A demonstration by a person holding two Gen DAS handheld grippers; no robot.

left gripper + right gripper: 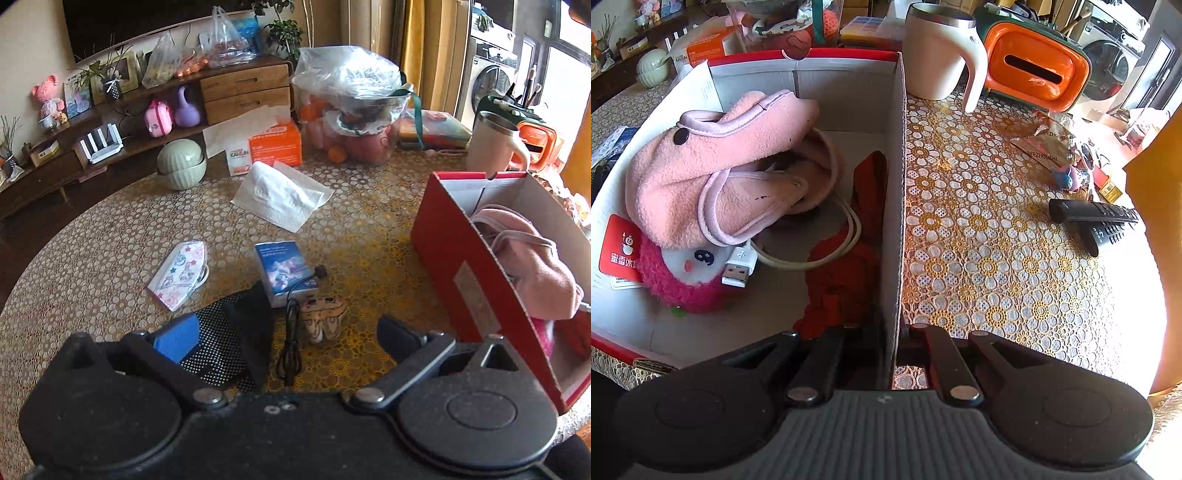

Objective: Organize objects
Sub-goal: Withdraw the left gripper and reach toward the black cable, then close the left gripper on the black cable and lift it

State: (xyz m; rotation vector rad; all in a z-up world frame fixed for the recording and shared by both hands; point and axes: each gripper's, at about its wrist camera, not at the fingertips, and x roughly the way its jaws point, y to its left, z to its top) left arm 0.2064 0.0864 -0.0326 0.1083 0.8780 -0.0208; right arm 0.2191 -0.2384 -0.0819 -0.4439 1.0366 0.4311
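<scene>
My left gripper [284, 332] hangs open wide and empty over the round lace-covered table [110, 251]. Below it lie a black mesh pouch [225, 332], a black cable [291, 328] and a small patterned item [325, 317]. Just beyond are a blue box [286, 271] and a printed face mask [181, 273]. To the right stands a red cardboard box [450, 258]. In the right wrist view my right gripper [886, 328] is shut on the box's right wall [897, 184]. Inside lie pink fleece clothing [720, 166], a white USB cable [738, 267], red cloth [849, 266] and a pink plush [679, 284].
At the back of the table are a white tissue [280, 195], an orange carton [273, 144], green bowls [181, 166] and a glass bowl of fruit [354, 125]. Right of the box are a cream mug [934, 55], an orange tissue holder [1034, 70], a wrapper [1045, 144] and two remotes [1097, 221].
</scene>
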